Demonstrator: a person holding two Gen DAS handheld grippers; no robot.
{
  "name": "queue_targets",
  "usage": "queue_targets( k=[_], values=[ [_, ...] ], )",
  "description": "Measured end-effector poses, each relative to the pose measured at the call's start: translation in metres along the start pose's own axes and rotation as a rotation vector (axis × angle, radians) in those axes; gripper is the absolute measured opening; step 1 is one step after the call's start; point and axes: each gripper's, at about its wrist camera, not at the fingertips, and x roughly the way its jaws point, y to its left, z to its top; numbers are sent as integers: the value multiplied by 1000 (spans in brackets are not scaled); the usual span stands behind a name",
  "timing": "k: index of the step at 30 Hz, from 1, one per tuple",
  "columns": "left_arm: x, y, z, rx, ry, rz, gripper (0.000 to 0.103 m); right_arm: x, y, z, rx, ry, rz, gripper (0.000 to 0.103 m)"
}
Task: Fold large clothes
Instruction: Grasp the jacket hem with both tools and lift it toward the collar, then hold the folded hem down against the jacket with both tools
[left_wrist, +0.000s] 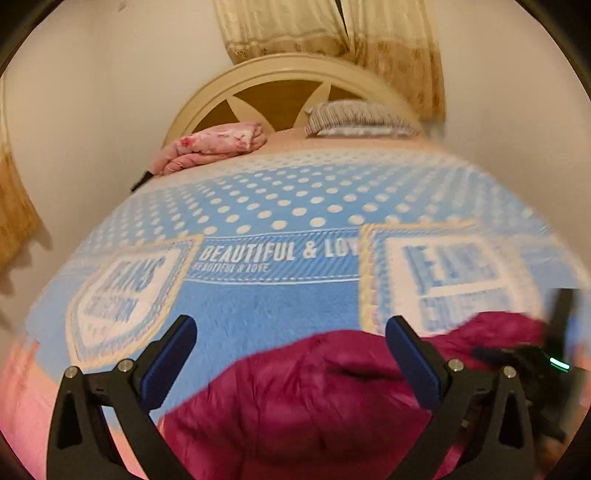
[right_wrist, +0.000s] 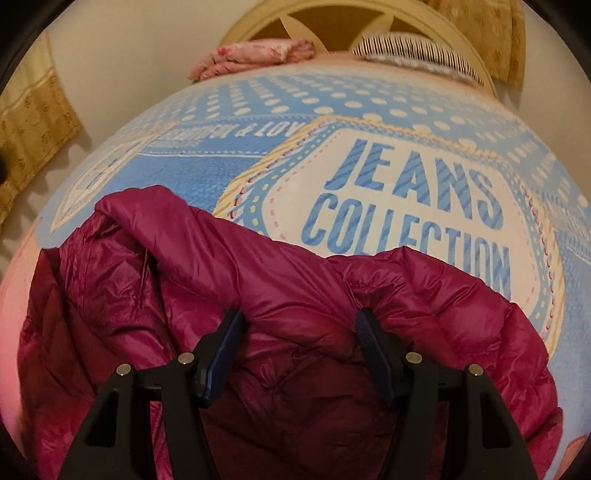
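Note:
A magenta puffer jacket (right_wrist: 258, 280) lies crumpled on the near part of a bed with a blue "JEANS COLLECTION" blanket (right_wrist: 207, 173). It also shows in the left wrist view (left_wrist: 303, 398), blurred. My left gripper (left_wrist: 291, 328) is open and empty, its jaws wide apart above the jacket's far edge. My right gripper (right_wrist: 299, 321) is open, its fingers pressed into the jacket with a fold of the fabric between them. The right gripper shows as a dark blur at the right of the left wrist view (left_wrist: 524, 358).
A folded pink quilt (left_wrist: 214, 146) and a striped pillow (left_wrist: 358, 118) lie by the cream headboard (left_wrist: 280, 74). Walls flank the bed on both sides. Beige curtains (left_wrist: 332, 29) hang behind. The blue blanket (left_wrist: 280, 206) stretches beyond the jacket.

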Motion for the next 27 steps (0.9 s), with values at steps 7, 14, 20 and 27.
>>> queue_targets(
  k=[7,14,20,27],
  values=[
    [67,-4,-45,-53,212,36,103,-5,-14,-5,66,-62,87,66],
    [79,-1,-66,-95,266,-31,103,-8,-14,-6,75,-81,99,67],
    [78,2,-70,-108,249,-32,103,-44,-21,4,168,-209,-1,67],
    [49,-2,-54,-75,188,27,103,-5,-23,5,143,-64,-88,42]
  ],
)
